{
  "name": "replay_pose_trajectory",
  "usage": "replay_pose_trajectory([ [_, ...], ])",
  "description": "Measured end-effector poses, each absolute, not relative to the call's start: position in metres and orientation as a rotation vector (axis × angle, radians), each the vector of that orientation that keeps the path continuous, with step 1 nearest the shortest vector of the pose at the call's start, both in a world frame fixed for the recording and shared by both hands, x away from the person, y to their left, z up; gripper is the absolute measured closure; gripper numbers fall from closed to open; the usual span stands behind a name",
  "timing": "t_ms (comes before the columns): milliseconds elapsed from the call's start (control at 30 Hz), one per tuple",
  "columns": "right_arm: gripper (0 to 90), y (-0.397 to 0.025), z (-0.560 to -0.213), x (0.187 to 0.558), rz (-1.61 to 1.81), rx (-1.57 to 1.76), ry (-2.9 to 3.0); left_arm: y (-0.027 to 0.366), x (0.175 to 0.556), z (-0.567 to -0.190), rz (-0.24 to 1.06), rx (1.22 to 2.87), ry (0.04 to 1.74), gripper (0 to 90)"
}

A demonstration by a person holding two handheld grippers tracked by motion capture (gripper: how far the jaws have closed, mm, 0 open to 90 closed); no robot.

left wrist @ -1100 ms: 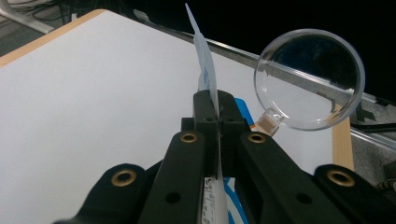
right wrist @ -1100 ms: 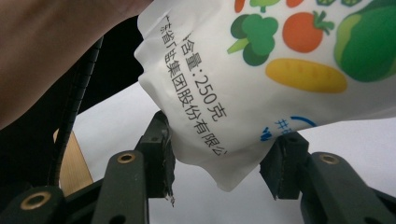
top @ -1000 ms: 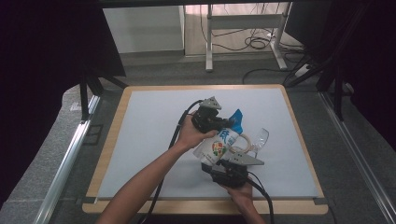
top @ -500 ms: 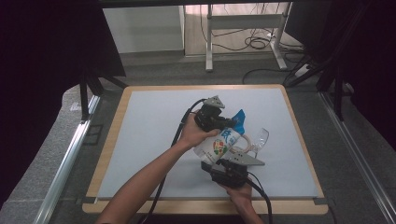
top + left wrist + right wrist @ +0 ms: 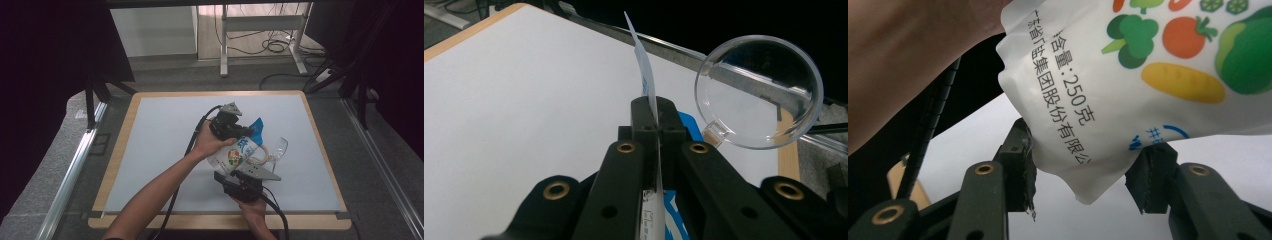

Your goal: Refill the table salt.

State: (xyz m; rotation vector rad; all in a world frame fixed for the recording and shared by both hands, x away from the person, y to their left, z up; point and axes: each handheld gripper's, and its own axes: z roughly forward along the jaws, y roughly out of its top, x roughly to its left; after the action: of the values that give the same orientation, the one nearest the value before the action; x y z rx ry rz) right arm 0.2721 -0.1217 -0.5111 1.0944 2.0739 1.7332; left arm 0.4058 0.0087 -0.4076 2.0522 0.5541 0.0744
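Note:
A white bag (image 5: 239, 152) printed with vegetables and topped in blue hangs tilted over the middle of the mat. My left gripper (image 5: 246, 133) is shut on its upper edge; in the left gripper view the thin edge (image 5: 647, 85) stands pinched between the jaws of that gripper (image 5: 656, 107). My right gripper (image 5: 231, 175) sits below the bag, near the front edge. In the right gripper view the bag's lower corner (image 5: 1083, 150) hangs between that gripper's (image 5: 1087, 175) spread jaws, which stand open. A clear plastic cup (image 5: 278, 149) with a small handle lies just right of the bag, its round body (image 5: 759, 90) also facing the left gripper's camera.
The pale mat (image 5: 160, 145) lies in a wooden frame (image 5: 119, 150). Black cables trail from both grippers toward the front edge. Metal rails (image 5: 75, 165) run along both sides of the table. A desk frame and floor cables (image 5: 272, 47) lie beyond the far edge.

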Motion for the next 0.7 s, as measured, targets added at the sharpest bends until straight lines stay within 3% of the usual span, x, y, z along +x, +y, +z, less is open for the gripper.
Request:
replay_pose_trajectory([
  [700,52.4,-0.106,-0.511,0.271,1.661,1.099,2.004,0.008,0.412,-0.409,0.068,2.078,0.546,89.8],
])
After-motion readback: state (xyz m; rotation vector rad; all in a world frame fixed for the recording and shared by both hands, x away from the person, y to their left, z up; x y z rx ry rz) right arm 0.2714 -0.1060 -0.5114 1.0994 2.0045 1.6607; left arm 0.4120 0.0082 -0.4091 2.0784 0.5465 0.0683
